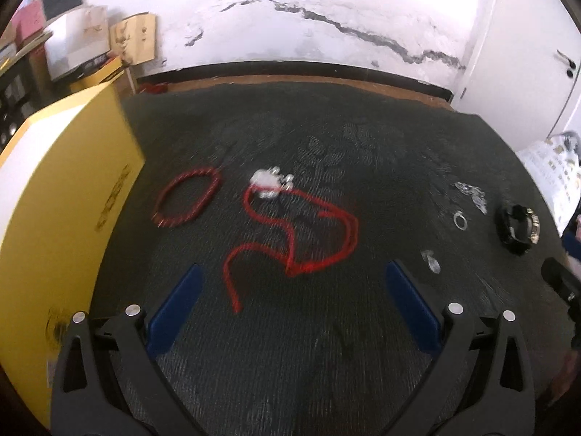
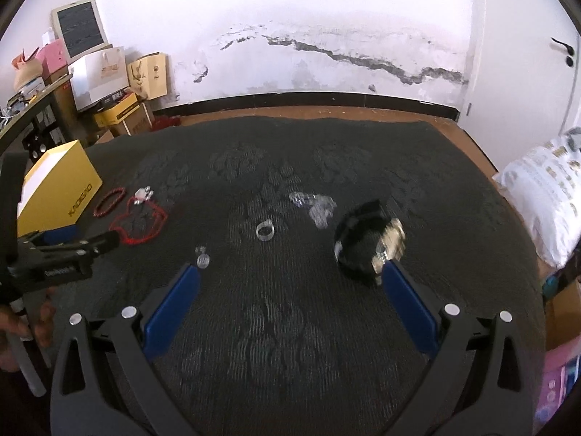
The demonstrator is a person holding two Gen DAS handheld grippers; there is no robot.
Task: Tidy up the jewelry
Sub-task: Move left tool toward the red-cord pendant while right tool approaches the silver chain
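Note:
Jewelry lies on a dark bedspread. A red cord necklace with a silver-white pendant lies just ahead of my open, empty left gripper. A red bead bracelet lies to its left, beside a yellow box. In the right wrist view a black watch with a gold face lies just ahead of my right fingertip. My right gripper is open and empty. A silver ring, a small clear piece and a silver chain lie ahead of it.
A white patterned pillow lies at the bed's right edge. Boxes and bags are stacked by the cracked white wall at the far left. The left gripper also shows in the right wrist view, at the left.

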